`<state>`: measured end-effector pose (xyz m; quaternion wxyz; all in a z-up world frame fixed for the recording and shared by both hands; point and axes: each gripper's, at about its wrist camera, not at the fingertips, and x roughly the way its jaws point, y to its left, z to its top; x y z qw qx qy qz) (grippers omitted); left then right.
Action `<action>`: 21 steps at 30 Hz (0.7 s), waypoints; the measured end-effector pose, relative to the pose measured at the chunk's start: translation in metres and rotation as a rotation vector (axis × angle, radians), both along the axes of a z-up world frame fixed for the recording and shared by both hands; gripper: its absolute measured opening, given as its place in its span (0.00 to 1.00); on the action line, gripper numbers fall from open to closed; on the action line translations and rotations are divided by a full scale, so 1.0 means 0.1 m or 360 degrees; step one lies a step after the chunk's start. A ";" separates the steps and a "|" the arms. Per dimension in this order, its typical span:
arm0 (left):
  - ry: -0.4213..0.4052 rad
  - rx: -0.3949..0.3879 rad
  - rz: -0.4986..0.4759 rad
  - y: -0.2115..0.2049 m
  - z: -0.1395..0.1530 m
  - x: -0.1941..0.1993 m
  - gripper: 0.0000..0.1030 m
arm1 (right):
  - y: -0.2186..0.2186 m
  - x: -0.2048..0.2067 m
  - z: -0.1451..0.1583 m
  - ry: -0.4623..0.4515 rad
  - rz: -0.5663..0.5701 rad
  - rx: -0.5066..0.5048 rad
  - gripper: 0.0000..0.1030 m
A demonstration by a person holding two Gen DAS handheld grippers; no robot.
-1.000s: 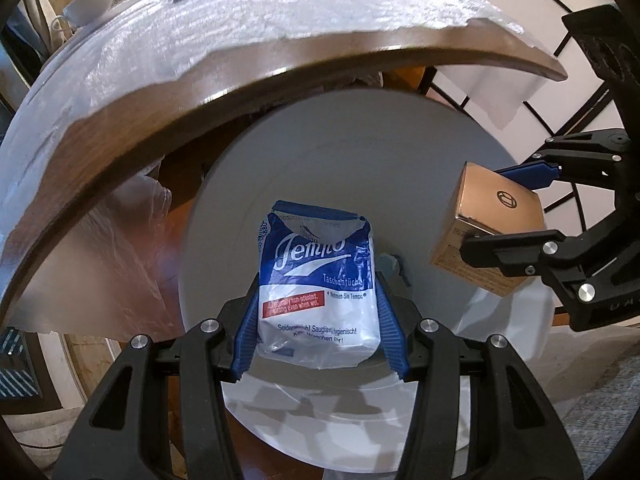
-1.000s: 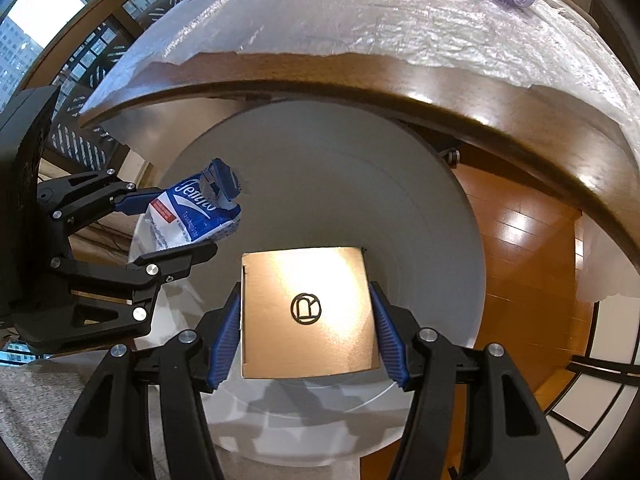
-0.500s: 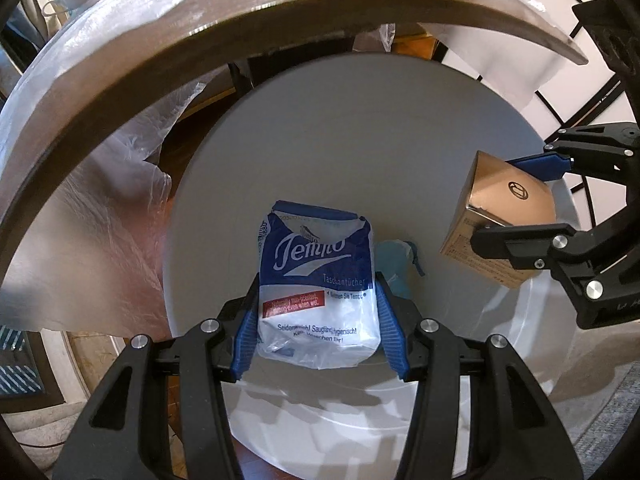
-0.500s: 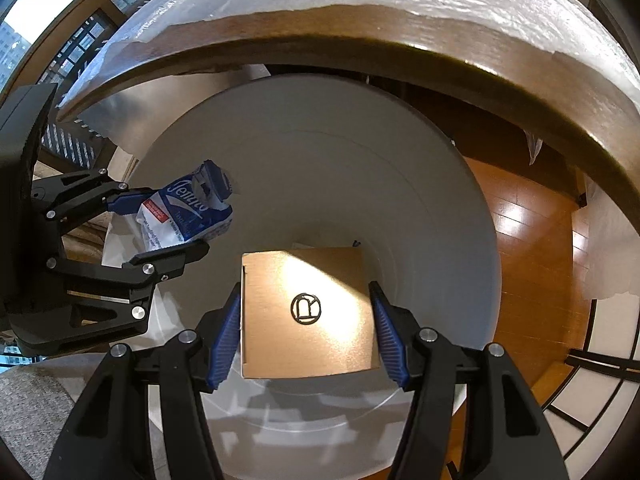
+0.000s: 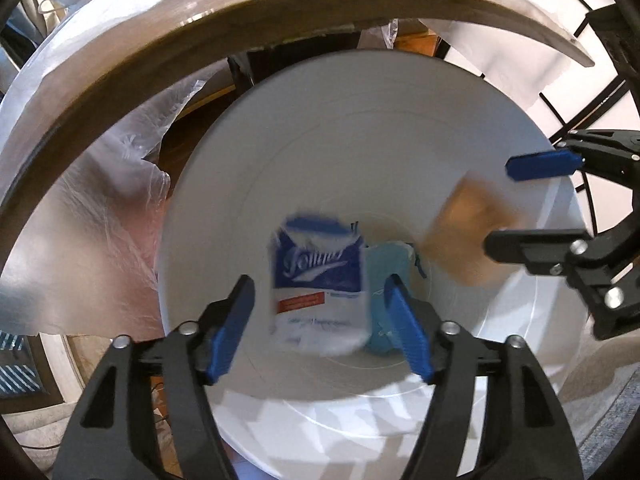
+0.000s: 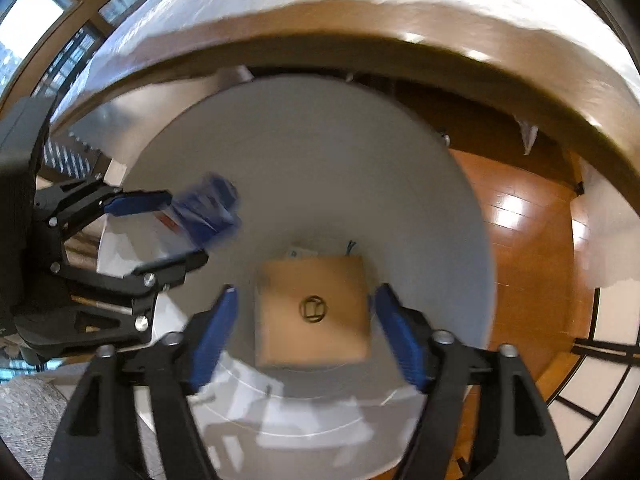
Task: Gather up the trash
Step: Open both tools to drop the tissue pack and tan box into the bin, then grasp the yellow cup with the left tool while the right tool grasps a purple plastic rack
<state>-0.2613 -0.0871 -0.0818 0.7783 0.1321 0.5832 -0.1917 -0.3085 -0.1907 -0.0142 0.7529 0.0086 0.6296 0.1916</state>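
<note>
Both grippers hang over a white round trash bin (image 5: pixel 360 120), also in the right wrist view (image 6: pixel 320 152). My left gripper (image 5: pixel 320 320) is open; the blue and white tissue pack (image 5: pixel 318 276) is loose between its jaws, blurred, dropping into the bin. My right gripper (image 6: pixel 306 320) is open; the brown cardboard box (image 6: pixel 312 312) is free of the pads, blurred, falling. The box (image 5: pixel 468 232) and right gripper (image 5: pixel 532 204) show at the right in the left wrist view. The pack (image 6: pixel 208 208) and left gripper (image 6: pixel 156 232) show at the left in the right wrist view.
A teal piece of trash (image 5: pixel 390 264) lies at the bin's bottom. A round wooden table (image 5: pixel 200 28) covered with plastic film overhangs the bin's far side. Wooden floor (image 6: pixel 528 216) lies to the right. A grey rug (image 6: pixel 28 416) is at lower left.
Both grippers have opened. The tissue pack and the box have left the pads and are dropping into the bin. Both views have moved lower toward the bin.
</note>
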 end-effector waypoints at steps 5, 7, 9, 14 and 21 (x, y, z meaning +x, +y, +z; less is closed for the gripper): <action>-0.0065 0.0000 0.0000 0.05 0.22 -0.05 0.70 | -0.19 -0.04 0.28 -0.0090 -0.0067 -0.0002 0.74; -0.0129 -0.0059 -0.0003 0.08 0.45 -0.10 0.70 | -0.25 -0.06 0.49 -0.0167 -0.0083 -0.0004 0.74; -0.0240 -0.0163 -0.0010 0.12 0.79 -0.12 0.75 | -0.32 -0.07 0.83 -0.0341 -0.0113 -0.0048 0.84; -0.0647 -0.0289 0.0055 0.14 1.51 0.01 0.99 | -0.49 0.13 1.43 -0.0764 -0.0223 -0.0105 0.96; -0.0705 -0.0293 0.0188 0.03 1.64 0.76 0.99 | -0.73 0.89 1.55 -0.0934 -0.0268 -0.0194 0.96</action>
